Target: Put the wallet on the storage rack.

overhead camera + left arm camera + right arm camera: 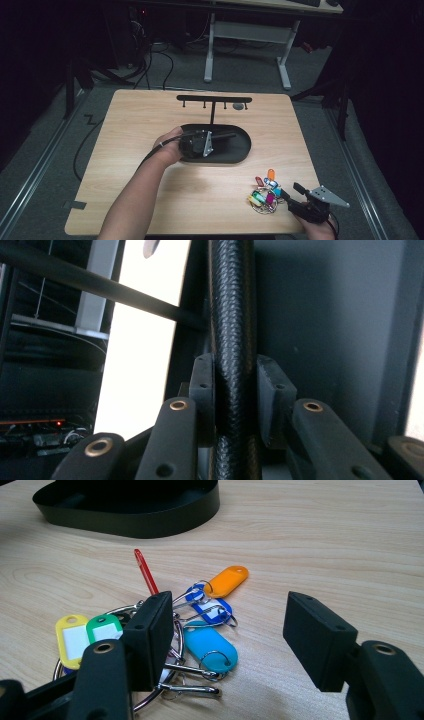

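Left gripper [235, 390] clamps the upright black post [231, 315] of the stand.

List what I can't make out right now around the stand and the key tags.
- Stand's post, left gripper view: whether the left claw presses it; the pads look very close.
- Small grey thing under the stand's bar, high view: too small to identify.
- Key tags, right gripper view: the right claw covers part of the ring; tag count unclear.

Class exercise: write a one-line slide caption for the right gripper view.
Open right gripper poised over a bunch of coloured key tags on the wooden table, with the black oval tray behind.
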`<move>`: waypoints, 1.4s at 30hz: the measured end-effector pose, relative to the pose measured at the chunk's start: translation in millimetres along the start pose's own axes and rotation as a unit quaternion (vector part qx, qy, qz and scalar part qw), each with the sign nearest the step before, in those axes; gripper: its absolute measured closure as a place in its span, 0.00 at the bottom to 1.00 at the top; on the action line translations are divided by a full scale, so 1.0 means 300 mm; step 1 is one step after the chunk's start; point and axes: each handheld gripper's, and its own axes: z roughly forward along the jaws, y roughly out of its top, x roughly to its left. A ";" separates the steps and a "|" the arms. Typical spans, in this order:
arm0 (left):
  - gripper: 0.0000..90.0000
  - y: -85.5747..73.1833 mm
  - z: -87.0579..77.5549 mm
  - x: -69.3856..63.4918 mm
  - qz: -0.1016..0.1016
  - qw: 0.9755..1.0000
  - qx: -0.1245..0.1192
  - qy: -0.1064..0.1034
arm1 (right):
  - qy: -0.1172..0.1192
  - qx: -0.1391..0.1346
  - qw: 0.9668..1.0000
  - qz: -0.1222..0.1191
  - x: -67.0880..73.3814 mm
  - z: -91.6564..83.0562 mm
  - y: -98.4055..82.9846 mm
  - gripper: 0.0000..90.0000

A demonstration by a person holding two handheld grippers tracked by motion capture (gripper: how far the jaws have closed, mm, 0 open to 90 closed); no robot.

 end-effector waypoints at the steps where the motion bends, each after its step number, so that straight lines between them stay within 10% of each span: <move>1: 0.80 0.001 0.002 -0.003 0.000 1.000 0.001 -0.005 | 0.001 0.000 1.000 0.000 0.000 0.000 0.000 0.41; 12: 0.61 0.004 0.007 0.000 -0.053 0.998 0.006 -0.034 | 0.003 0.004 1.000 -0.002 0.000 0.008 -0.001 0.41; 34: 0.59 -0.019 -0.059 0.006 -0.119 0.992 -0.016 -0.045 | 0.001 0.004 1.000 -0.006 0.007 0.007 0.003 0.41; 39: 0.59 -0.028 -0.107 -0.009 -0.139 0.989 -0.028 -0.043 | 0.001 0.005 1.000 -0.011 0.012 0.008 0.004 0.41; 42: 0.59 -0.046 -0.136 -0.015 -0.171 0.983 -0.045 -0.047 | 0.000 0.005 1.000 -0.013 0.013 0.008 0.005 0.41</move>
